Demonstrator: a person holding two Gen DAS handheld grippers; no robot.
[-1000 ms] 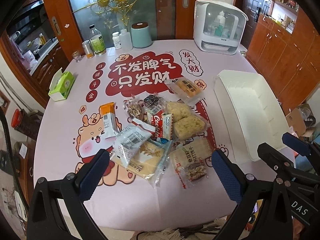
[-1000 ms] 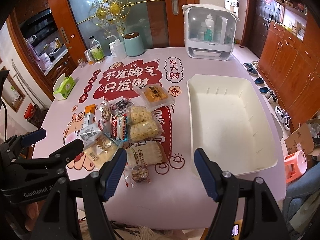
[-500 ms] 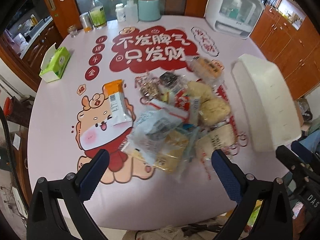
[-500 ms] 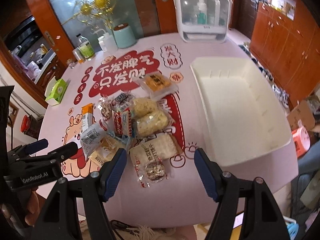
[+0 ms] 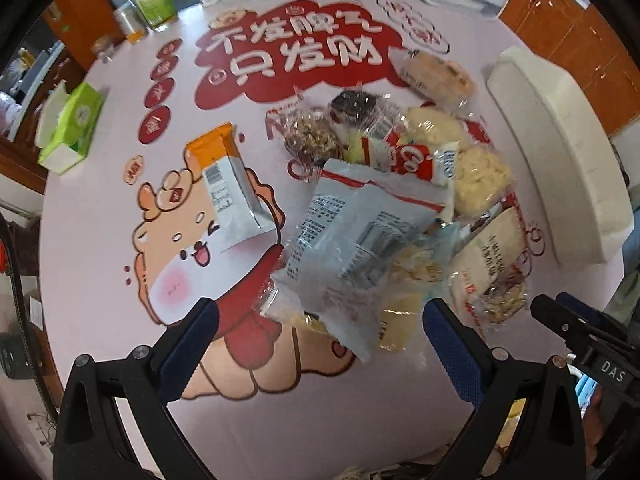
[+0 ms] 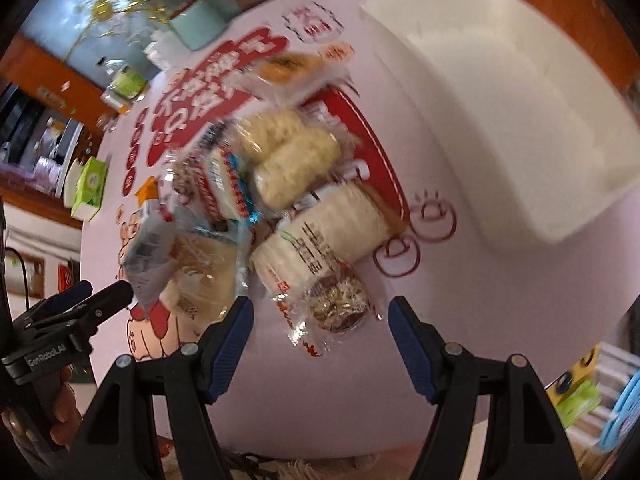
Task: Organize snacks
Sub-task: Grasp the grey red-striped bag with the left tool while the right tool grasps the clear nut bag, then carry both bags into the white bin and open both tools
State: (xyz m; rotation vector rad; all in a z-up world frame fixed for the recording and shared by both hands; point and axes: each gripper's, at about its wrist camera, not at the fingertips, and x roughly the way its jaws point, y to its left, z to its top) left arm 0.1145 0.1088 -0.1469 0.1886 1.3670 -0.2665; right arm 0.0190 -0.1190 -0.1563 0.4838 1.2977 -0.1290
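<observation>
Snacks [image 5: 360,208] lie heaped beside the white bin [image 6: 520,120]; we hover both grippers [image 5: 316,344] [image 6: 320,332] wide apart, empty, ready to pick.

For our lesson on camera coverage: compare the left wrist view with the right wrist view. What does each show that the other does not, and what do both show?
Only the left wrist view shows the whole orange-topped packet lying apart from the pile, and the bottles at the table's far edge. Only the right wrist view shows the inside of the white bin, which holds no snacks. Both show the snack pile, the green tissue box, the left gripper and the right gripper, both open with nothing between the fingers.
</observation>
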